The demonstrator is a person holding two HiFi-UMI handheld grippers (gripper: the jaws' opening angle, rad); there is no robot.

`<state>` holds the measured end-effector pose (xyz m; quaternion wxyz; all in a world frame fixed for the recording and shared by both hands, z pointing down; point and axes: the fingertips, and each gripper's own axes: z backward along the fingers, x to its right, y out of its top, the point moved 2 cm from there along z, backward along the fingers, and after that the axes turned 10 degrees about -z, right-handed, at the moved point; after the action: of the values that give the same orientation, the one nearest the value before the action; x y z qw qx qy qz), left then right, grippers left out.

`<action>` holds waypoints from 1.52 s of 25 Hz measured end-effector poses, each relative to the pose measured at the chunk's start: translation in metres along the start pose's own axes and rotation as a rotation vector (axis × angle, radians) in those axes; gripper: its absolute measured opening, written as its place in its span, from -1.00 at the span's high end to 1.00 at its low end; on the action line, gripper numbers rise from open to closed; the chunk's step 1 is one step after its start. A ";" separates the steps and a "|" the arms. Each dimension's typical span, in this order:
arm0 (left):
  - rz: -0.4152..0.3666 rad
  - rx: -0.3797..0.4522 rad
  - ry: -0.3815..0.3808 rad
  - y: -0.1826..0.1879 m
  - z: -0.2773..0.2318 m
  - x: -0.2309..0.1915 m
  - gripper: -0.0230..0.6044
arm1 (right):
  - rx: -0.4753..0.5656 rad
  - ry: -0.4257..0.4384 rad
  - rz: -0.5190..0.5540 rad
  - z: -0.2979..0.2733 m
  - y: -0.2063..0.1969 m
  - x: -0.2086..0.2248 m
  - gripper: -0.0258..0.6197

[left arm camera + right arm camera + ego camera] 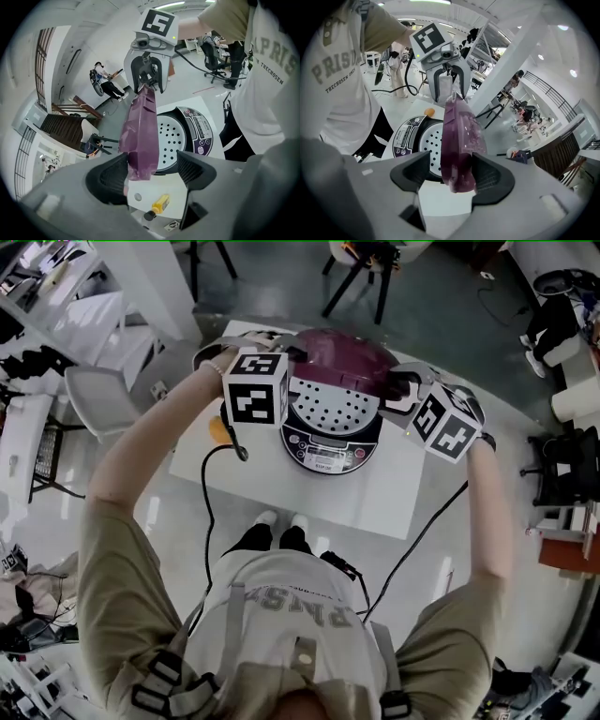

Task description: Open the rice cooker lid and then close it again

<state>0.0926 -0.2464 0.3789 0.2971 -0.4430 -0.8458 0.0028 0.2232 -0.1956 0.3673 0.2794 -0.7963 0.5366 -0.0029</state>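
The rice cooker (333, 432) stands on the white worktop (394, 493) straight in front of the person, with its control panel (323, 454) on the near side. Its maroon lid (342, 357) is up and tilted back on the far side, so the perforated plate (333, 404) in the body's mouth shows.

The lid's long axis runs side to side, from one tool to the other. The left tool (152, 171) straddles the lid's left rim and the right tool (452, 176) straddles its right rim, each equally close.

Both tools stand fairly wide. The rim leans on only one pad of each, with a clear gap to the other pad, so neither clamps the lid.

Closing would likely mean swinging the lid's free front edge down toward the control panel. Both tools would have to guide it evenly so it does not twist.
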 end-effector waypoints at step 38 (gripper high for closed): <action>-0.046 -0.030 -0.252 -0.004 -0.060 0.103 -0.35 | -0.102 0.257 -0.025 -0.061 -0.052 -0.096 -0.17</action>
<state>0.0752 -0.1868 0.4812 0.1817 -0.4239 -0.8864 0.0387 0.2088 -0.1267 0.4705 0.1672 -0.8091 0.5575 -0.0812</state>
